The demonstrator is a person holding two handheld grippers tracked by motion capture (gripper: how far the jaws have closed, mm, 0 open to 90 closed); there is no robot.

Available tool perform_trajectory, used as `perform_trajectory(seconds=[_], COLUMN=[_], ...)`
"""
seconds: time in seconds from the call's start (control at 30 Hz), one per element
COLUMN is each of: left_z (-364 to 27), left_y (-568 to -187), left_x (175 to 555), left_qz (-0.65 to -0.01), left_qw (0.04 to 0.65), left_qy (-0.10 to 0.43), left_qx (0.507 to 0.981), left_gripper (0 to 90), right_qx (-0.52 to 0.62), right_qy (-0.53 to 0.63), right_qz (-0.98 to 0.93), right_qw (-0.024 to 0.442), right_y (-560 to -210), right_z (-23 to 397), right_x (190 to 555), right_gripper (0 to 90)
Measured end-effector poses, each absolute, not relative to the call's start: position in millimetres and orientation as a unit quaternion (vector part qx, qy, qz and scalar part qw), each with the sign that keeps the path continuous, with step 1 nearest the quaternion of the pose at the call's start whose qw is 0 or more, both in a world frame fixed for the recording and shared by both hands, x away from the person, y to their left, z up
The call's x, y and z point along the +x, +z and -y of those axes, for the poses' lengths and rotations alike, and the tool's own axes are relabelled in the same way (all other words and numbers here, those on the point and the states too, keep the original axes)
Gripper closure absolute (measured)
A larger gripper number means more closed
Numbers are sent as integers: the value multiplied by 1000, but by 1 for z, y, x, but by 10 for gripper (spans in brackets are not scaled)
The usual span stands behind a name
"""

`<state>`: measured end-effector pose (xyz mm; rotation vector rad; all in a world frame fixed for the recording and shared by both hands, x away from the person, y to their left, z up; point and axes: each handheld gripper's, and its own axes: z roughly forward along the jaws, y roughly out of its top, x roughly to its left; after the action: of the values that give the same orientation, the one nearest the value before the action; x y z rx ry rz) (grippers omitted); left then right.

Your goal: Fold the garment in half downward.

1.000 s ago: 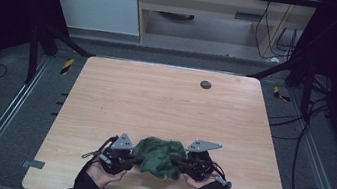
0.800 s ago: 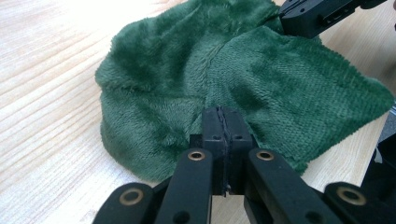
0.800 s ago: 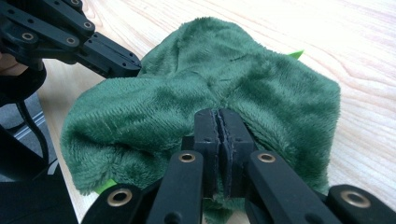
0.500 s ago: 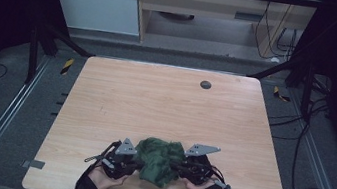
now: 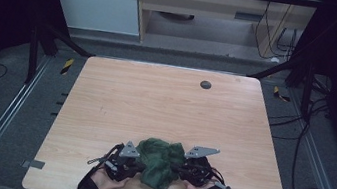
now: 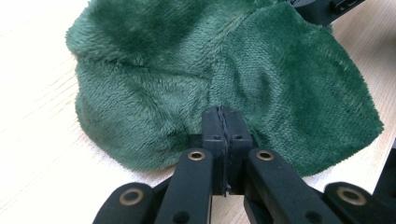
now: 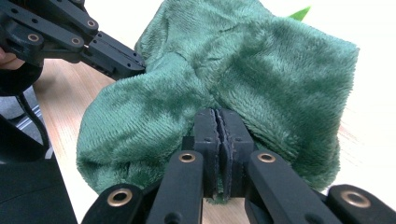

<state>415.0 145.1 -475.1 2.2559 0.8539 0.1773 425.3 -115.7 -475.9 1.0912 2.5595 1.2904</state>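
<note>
Pale wood table [image 5: 156,97] carries a bunched green plush cloth [image 5: 160,161] at its near edge. Left gripper [image 6: 223,122] is clamped on one edge of it, right gripper [image 7: 219,123] pinches the opposite edge. Both holds look set for folding or spreading; next likely needs both hands lifting together, evenly.

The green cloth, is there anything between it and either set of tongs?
Nothing visible. The left tongs and the right tongs are each shut on a fold of the green cloth, one at each side. It sits bunched between them near the front edge of the table.
</note>
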Motion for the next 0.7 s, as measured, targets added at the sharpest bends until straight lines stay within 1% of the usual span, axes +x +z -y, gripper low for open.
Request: perform_trajectory(seconds=[0.1, 0.2, 0.53, 0.7], left_z=[-147, -150, -175, -191], left_y=[-473, -468, -456, -453], left_x=[415, 416, 419, 424], left_qz=[-333, -339, -367, -390], left_qw=[359, 366, 387, 390], left_qy=[71, 78, 104, 121], left_qx=[869, 863, 839, 825], left_gripper=[890, 856, 793, 734], right_qx=[356, 355, 378, 393], right_qy=[423, 432, 457, 457], right_qz=[-833, -828, -802, -792], right_qw=[38, 41, 76, 97], right_y=[-475, -471, -457, -455], right_z=[116, 119, 138, 151], right_x=[425, 425, 428, 429], right_gripper=[854, 824, 743, 673])
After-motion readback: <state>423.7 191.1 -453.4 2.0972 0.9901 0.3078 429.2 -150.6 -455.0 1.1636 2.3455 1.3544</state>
